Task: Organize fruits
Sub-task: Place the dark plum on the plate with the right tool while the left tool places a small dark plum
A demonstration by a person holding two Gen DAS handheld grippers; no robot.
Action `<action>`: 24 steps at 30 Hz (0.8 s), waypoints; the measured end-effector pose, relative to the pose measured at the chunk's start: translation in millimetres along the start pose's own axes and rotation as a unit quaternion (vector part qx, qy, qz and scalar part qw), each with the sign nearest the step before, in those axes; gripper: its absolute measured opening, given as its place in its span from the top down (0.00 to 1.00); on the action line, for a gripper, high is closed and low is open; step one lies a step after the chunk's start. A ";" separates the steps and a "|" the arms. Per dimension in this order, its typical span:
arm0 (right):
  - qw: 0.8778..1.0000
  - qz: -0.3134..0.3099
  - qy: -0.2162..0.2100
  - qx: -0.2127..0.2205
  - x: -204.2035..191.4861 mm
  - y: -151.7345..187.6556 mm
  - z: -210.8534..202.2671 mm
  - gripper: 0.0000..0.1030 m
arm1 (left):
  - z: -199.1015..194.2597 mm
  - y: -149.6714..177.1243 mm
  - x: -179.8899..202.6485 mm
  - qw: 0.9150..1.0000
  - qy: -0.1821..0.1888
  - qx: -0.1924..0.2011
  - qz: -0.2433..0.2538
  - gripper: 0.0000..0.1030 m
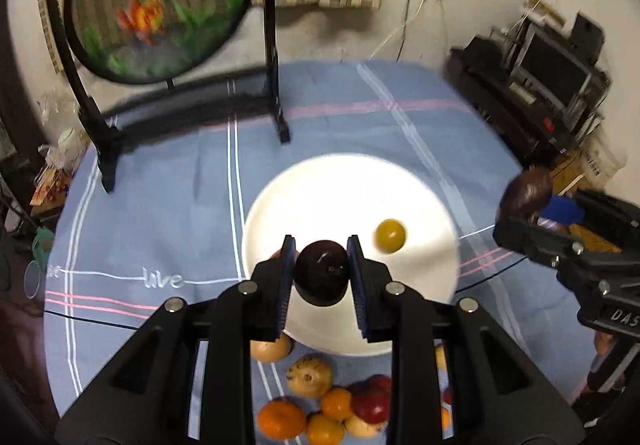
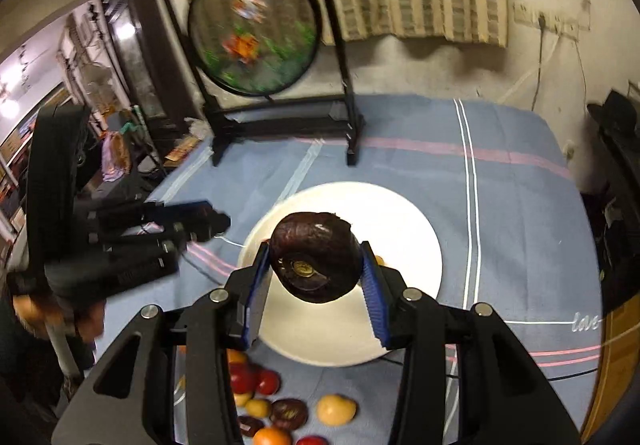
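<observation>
My left gripper [image 1: 322, 269] is shut on a dark purple plum [image 1: 322, 273] and holds it over the near edge of a white plate [image 1: 348, 189]. A small yellow-green fruit [image 1: 390, 235] lies on the plate. My right gripper [image 2: 316, 265] is shut on a large dark brown fruit [image 2: 316, 257] above the same plate [image 2: 400, 229]. The right gripper also shows at the right of the left wrist view [image 1: 520, 213]. Loose fruits [image 1: 320, 405] lie on the blue cloth near the plate, also in the right wrist view [image 2: 280, 405].
A black stand with a round painted screen [image 1: 160, 1] stands at the back of the blue tablecloth [image 1: 160, 205]. A black cable [image 1: 488, 273] runs across the cloth. Dark shelving with electronics [image 1: 552, 77] is at the right.
</observation>
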State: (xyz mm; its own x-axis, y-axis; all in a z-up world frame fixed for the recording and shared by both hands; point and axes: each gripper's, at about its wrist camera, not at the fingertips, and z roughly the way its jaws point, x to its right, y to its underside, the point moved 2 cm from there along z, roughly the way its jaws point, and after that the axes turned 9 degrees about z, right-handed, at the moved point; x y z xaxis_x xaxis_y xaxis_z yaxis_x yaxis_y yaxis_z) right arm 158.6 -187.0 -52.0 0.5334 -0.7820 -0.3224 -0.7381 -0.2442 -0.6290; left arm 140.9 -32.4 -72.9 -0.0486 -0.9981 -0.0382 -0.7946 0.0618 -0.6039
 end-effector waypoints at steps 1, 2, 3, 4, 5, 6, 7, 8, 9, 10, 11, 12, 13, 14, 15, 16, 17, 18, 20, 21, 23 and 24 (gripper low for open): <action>1.000 0.006 0.003 -0.008 3.2 2.2 8.7 0.58 | 10.9 0.9 2.7 1.000 0.008 -0.007 0.004 0.74; 1.000 0.011 0.004 -0.019 8.7 5.0 20.9 0.58 | 18.1 3.9 4.7 1.000 0.011 -0.009 0.009 0.74; 1.000 0.014 0.004 -0.026 11.4 5.9 27.0 0.58 | 24.8 5.0 6.8 1.000 0.010 -0.014 0.016 0.74; 0.999 0.016 0.005 -0.035 14.5 8.0 33.7 0.58 | 34.8 6.4 9.6 0.999 0.005 -0.022 0.028 0.74; 0.999 0.019 0.007 -0.043 17.2 9.4 41.5 0.58 | 41.2 9.8 10.2 0.999 0.001 -0.028 0.033 0.74; 0.998 0.022 0.009 -0.051 21.3 9.5 50.5 0.58 | 50.1 12.2 12.3 0.999 0.000 -0.036 0.037 0.74; 0.998 0.023 0.008 -0.056 23.5 10.2 56.1 0.58 | 58.0 15.8 12.0 0.998 0.000 -0.043 0.036 0.74; 0.998 0.025 0.007 -0.062 25.1 10.0 62.8 0.58 | 62.8 17.3 10.3 0.998 0.002 -0.047 0.034 0.74; 0.997 0.025 0.007 -0.067 26.7 9.8 69.8 0.58 | 70.8 19.0 8.8 0.998 0.006 -0.052 0.032 0.74; 0.997 0.024 0.009 -0.071 27.9 9.6 75.3 0.58 | 75.1 19.7 8.7 0.998 0.007 -0.055 0.031 0.74; 0.997 0.023 0.010 -0.075 28.6 9.0 80.6 0.58 | 78.3 20.5 8.5 0.998 0.008 -0.057 0.032 0.74; 0.996 0.025 0.010 -0.080 29.5 7.1 87.8 0.58 | 81.3 21.2 9.9 0.998 0.006 -0.059 0.035 0.74; 0.996 0.027 0.006 -0.085 30.5 5.7 92.9 0.57 | 83.9 21.0 9.3 0.997 0.006 -0.060 0.037 0.74; 0.996 0.029 0.003 -0.089 32.3 7.0 93.3 0.57 | 86.0 21.0 9.7 0.997 0.006 -0.060 0.041 0.74; 0.995 0.032 0.002 -0.095 33.4 5.1 98.6 0.56 | 88.7 20.4 9.6 0.997 0.005 -0.061 0.044 0.73; 0.995 0.032 0.003 -0.097 33.1 3.2 101.9 0.56 | 90.2 20.3 9.7 0.997 0.004 -0.061 0.046 0.70; 0.995 0.028 0.005 -0.099 32.7 1.4 104.9 0.56 | 91.1 20.2 9.6 0.997 0.002 -0.060 0.047 0.53; 0.995 0.022 0.009 -0.098 31.6 -0.3 106.4 0.54 | 91.7 19.5 9.0 0.997 -0.003 -0.058 0.045 0.40; 0.995 0.015 0.020 -0.092 29.1 -3.7 105.6 0.35 | 90.6 18.3 7.2 0.998 -0.014 -0.054 0.042 0.37; 0.996 0.013 0.020 -0.081 28.8 -6.5 102.6 0.33 | 90.3 17.5 6.4 0.998 -0.008 -0.054 0.039 0.37; 0.997 0.006 0.018 -0.073 27.0 -10.6 97.3 0.33 | 87.6 15.9 6.6 0.998 -0.011 -0.051 0.039 0.37; 0.998 0.003 0.021 -0.064 26.4 -13.1 91.1 0.33 | 85.4 14.7 7.1 0.998 -0.013 -0.048 0.043 0.37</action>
State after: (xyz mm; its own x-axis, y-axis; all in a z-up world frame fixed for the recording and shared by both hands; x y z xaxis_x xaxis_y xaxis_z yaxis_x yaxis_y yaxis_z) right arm 220.0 -152.2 -116.7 0.5130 -0.8066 -0.2936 -0.7896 -0.3092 -0.5301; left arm 180.5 -38.5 -150.0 -0.1034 -0.9887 -0.1082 -0.8429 0.1449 -0.5182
